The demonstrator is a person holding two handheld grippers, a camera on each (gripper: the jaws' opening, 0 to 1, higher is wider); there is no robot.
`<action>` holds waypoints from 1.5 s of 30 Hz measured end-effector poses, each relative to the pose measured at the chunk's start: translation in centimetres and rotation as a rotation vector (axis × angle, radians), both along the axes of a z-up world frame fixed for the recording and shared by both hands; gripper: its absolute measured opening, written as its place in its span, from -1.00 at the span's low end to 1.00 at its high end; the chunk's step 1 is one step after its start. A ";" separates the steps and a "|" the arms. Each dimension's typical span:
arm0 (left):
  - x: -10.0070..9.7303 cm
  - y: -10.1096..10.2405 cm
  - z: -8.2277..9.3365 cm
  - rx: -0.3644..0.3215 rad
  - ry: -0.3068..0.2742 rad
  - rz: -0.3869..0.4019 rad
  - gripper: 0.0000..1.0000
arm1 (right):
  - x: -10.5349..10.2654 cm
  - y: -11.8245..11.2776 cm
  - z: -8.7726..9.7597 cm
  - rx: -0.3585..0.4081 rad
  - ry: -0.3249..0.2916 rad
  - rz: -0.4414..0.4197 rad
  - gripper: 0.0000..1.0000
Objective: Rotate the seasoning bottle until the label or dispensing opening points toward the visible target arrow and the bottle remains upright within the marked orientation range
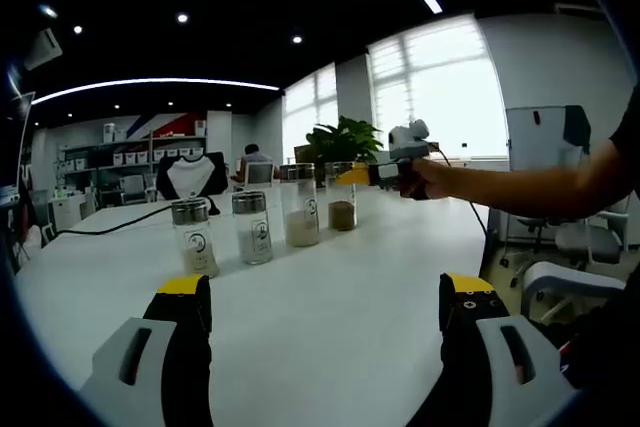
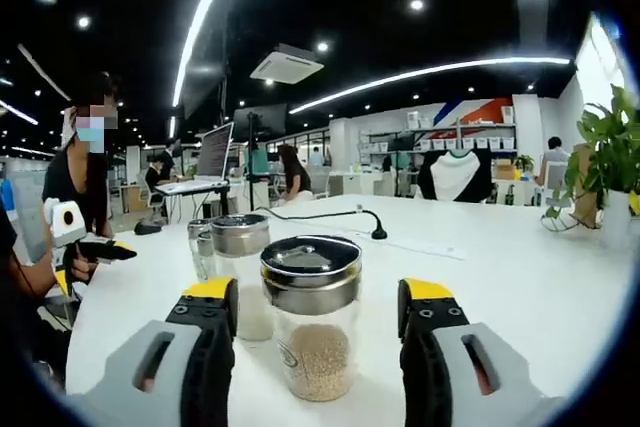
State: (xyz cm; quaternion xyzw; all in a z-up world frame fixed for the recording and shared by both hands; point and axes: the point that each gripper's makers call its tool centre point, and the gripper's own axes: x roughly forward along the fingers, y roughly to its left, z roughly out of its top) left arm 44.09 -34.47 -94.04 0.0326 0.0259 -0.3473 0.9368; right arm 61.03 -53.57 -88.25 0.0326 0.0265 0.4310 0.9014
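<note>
Four seasoning bottles stand in a row mid-desk, well back from its edges. Right claw, jaws wide, brackets the end bottle untouched. Left claw gapes over bare desk.

An open-plan office with a dark ceiling and long strip lights. People sit at desks with a monitor far left, storage shelves line the far wall, and swivel chairs stand beside the white table.

Open right claw flanking seasoning bottle.
</note>
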 end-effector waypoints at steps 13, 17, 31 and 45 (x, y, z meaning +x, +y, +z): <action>0.0 0.7 0.2 0.001 -0.003 0.024 1.00 | -6.1 -1.2 1.0 -0.043 -0.098 -0.175 0.53; 0.3 1.0 -0.2 0.017 -0.001 0.042 1.00 | -7.8 -0.7 0.3 -0.057 -0.110 -0.212 0.52; 0.5 2.2 0.8 -0.021 -0.016 0.093 1.00 | -13.2 0.5 0.4 -0.027 -0.145 -0.295 0.78; 0.8 3.1 0.9 -0.047 -0.012 0.137 1.00 | -14.9 1.0 -2.1 -0.001 -0.106 -0.292 0.99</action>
